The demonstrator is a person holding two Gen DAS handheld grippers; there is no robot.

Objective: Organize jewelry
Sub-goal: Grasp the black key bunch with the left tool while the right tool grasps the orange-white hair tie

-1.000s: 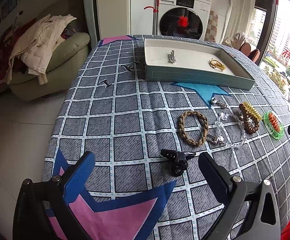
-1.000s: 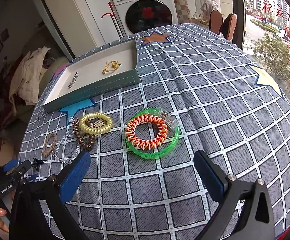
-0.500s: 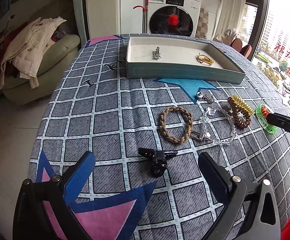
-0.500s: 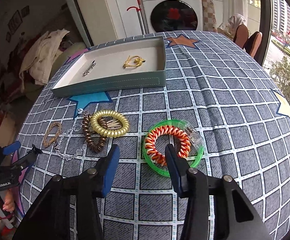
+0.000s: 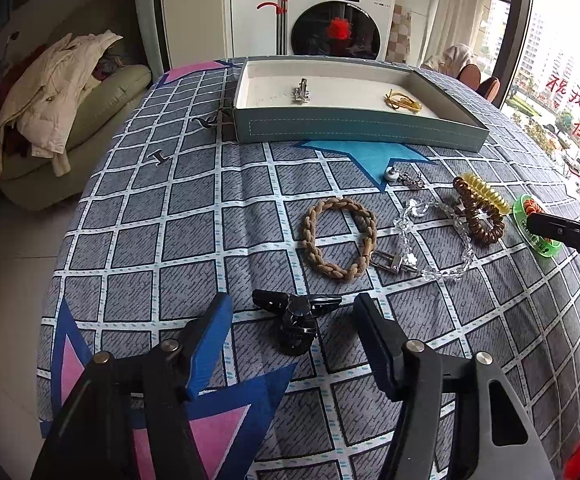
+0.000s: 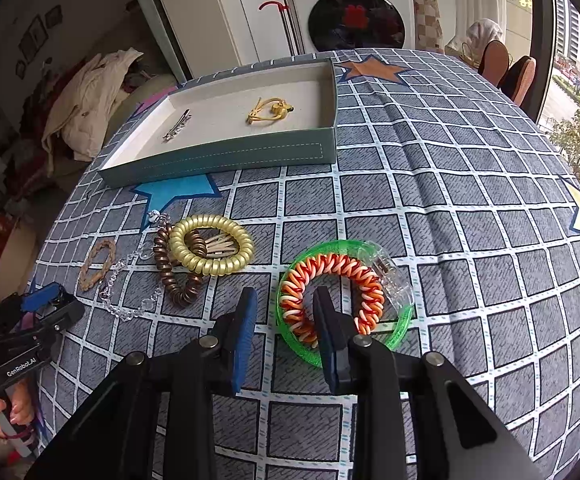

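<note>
My left gripper (image 5: 292, 316) is open, its jaws on either side of a black hair claw clip (image 5: 296, 318) lying on the cloth. My right gripper (image 6: 285, 308) is partly closed around the near left rim of a green bangle (image 6: 404, 322) holding an orange-white twisted band (image 6: 330, 266); contact is not clear. A teal tray (image 6: 225, 156) at the back holds a silver clip (image 6: 177, 125) and a yellow tie (image 6: 269, 110). A braided brown bracelet (image 5: 340, 238), crystal bead chain (image 5: 434, 240), brown coil tie (image 6: 175, 268) and yellow coil tie (image 6: 209, 250) lie between.
A checked cloth (image 6: 450, 200) covers the round table, whose edge drops off to the left. A small silver charm (image 5: 404, 178) lies by the blue star. A sofa with clothes (image 5: 53, 92) and a washing machine (image 5: 336, 16) stand beyond.
Both grippers moved forward and lower. The left jaws narrowed around the black claw clip. The right jaws stayed narrowed and reached the green bangle's rim.
</note>
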